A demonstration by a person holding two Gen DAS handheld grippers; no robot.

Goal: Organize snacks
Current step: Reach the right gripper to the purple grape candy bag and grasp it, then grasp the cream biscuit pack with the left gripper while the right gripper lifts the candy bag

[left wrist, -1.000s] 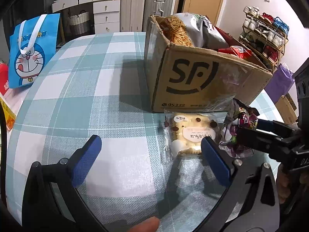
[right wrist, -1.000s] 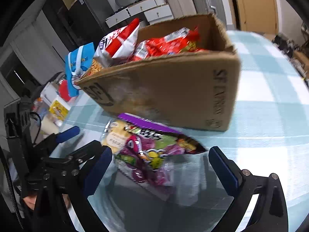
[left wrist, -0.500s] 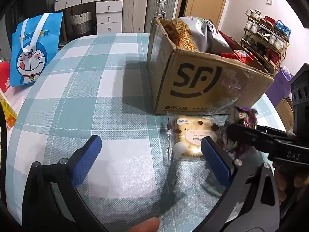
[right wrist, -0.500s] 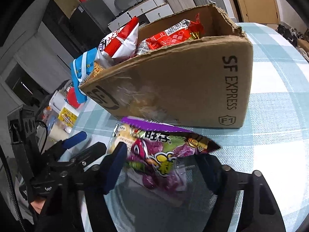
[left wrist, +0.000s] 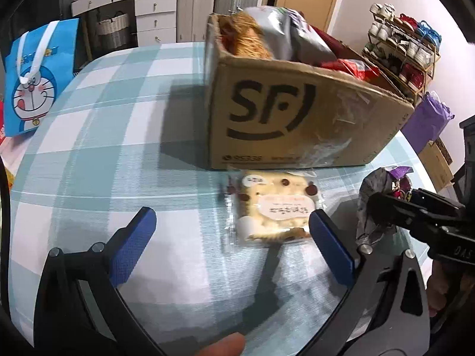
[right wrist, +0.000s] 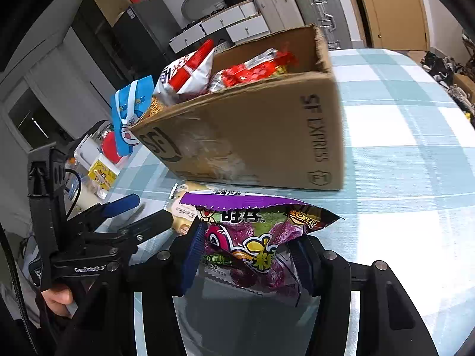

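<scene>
The right gripper, its jaws just closing, pinches the purple candy bag near the cardboard box. The left gripper stands spread wide, the wrapped cake lying between its fingers, untouched.
</scene>
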